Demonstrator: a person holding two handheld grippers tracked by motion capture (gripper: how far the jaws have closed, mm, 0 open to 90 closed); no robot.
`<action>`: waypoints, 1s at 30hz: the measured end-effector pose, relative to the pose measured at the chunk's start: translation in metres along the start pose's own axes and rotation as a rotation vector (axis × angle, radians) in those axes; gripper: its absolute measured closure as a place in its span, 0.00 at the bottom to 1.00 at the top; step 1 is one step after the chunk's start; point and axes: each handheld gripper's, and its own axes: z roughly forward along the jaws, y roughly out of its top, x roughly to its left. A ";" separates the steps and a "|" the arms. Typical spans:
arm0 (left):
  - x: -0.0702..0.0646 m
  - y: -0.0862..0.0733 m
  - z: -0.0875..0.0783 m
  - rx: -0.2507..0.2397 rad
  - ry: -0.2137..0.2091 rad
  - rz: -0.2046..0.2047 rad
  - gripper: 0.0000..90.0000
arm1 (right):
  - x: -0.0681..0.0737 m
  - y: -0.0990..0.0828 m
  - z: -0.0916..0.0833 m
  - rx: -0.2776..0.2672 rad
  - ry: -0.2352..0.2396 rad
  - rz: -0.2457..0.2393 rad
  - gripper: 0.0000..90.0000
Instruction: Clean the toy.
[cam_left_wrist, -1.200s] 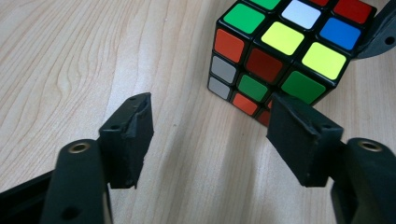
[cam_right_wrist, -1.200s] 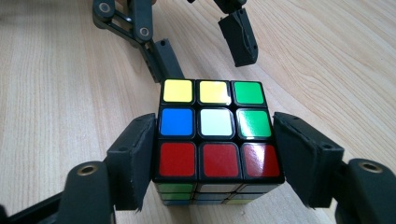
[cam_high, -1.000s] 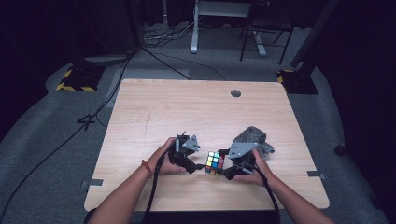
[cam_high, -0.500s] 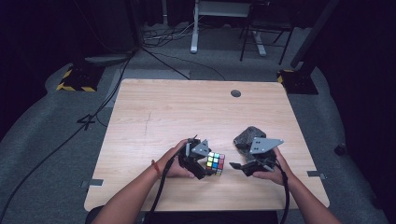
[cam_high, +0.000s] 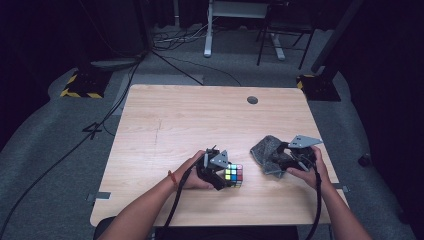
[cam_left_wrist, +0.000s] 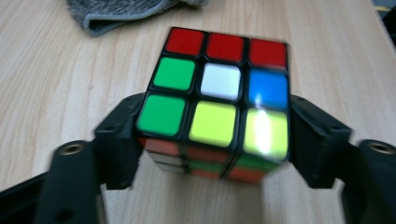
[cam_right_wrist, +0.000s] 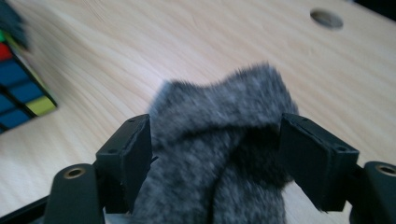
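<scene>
While the left tool (cam_left_wrist: 212, 140) clamps the glossy, sticker-faced puzzle cube (cam_left_wrist: 219, 100) by its sides near the counter's (cam_high: 175, 120) front edge, the left hand (cam_high: 192, 172) lies low behind it. Right of the cube, the right tool (cam_right_wrist: 215, 149) pinches a fuzzy, crumpled grey cloth (cam_right_wrist: 219, 140), lifting its fold off the pale woodgrain.

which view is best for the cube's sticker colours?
Left gripper view: the cube is close up between the left tool's jaws, its top face's nine stickers readable. The high view shows it small; the right gripper view catches only a corner at the frame edge.
</scene>
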 end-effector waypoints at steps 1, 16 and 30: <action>0.000 0.000 0.000 -0.001 -0.001 -0.005 0.37 | -0.002 -0.002 0.004 0.010 -0.001 0.009 0.30; 0.006 -0.001 -0.020 -0.047 0.052 -0.053 0.38 | -0.005 -0.010 0.036 0.117 0.118 0.063 0.75; 0.011 0.004 -0.054 -0.107 0.150 -0.056 0.38 | 0.008 0.002 0.018 0.022 0.147 0.014 0.81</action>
